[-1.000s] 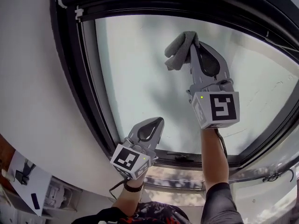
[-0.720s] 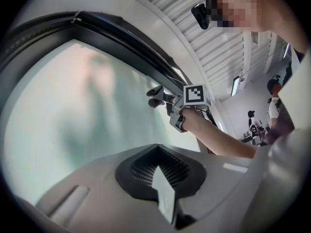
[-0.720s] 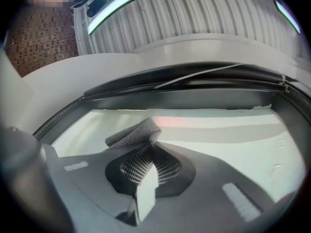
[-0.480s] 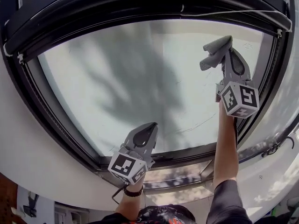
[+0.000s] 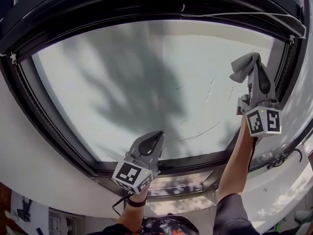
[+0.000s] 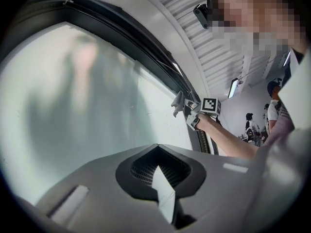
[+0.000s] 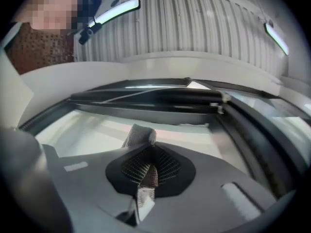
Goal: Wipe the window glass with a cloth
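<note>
Up at the pane's right edge: the grey cloth (image 5: 242,68) lies bunched against the window glass (image 5: 146,72), near the upper right corner and just beside the dark frame (image 5: 287,67).
Right gripper (image 5: 255,71): arm stretched high, jaws clamped on the cloth. Its own view shows a fold of the cloth (image 7: 141,136) pinched between them and poking out past the tips.
Left gripper (image 5: 157,137): jaws together with nothing between them, as its own view confirms (image 6: 158,152). It sits low, its tip at the bottom of the glass by the lower rail (image 5: 195,161); I cannot tell whether it touches the pane.
Glass: pale and cloudy, with faint streaks (image 5: 200,130) in the lower right, between the two grippers.
Step in hand: wiping looks under way, with the cloth working the right-hand strip of the pane; most of the left and middle shows no sign either way.
Next move calls for: steady pressure of the cloth flat on the glass and a sweep down or across toward the streaks, keeping the hard jaw tips off the pane and clear of the frame.
Left gripper's part: none needed yet, by my reading; it can stay parked low.
</note>
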A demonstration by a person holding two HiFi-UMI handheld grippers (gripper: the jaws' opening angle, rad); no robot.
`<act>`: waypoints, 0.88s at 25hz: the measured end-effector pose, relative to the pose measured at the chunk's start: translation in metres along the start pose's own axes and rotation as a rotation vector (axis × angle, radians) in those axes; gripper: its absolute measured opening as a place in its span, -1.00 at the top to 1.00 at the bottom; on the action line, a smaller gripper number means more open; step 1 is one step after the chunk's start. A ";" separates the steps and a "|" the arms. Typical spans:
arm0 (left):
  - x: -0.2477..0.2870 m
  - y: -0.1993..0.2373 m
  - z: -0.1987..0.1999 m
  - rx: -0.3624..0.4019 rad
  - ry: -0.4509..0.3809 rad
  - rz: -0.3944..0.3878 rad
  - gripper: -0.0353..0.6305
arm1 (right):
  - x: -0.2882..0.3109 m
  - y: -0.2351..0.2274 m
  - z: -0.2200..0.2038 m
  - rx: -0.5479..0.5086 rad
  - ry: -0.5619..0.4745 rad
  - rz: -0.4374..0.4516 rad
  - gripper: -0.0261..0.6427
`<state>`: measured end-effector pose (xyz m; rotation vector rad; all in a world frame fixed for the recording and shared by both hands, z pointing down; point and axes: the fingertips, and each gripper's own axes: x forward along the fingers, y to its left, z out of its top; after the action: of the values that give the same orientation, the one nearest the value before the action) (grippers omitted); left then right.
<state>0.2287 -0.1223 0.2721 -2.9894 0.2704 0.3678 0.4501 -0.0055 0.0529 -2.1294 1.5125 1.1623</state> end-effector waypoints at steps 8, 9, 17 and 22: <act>-0.086 0.074 0.011 0.034 0.011 0.223 0.84 | 0.055 0.278 -0.006 0.142 -0.084 0.439 0.88; -0.101 0.085 0.013 0.042 0.010 0.255 0.84 | 0.060 0.311 -0.008 0.174 -0.085 0.481 0.88; -0.234 0.162 0.043 0.109 -0.016 0.534 0.84 | 0.102 0.523 -0.009 0.372 -0.055 0.673 0.88; -0.271 0.181 0.051 0.118 -0.014 0.598 0.84 | 0.120 0.582 0.003 0.341 -0.036 0.691 0.88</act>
<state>-0.0758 -0.2485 0.2735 -2.7267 1.1444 0.4034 -0.0513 -0.3224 0.0864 -1.3868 2.3235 1.0082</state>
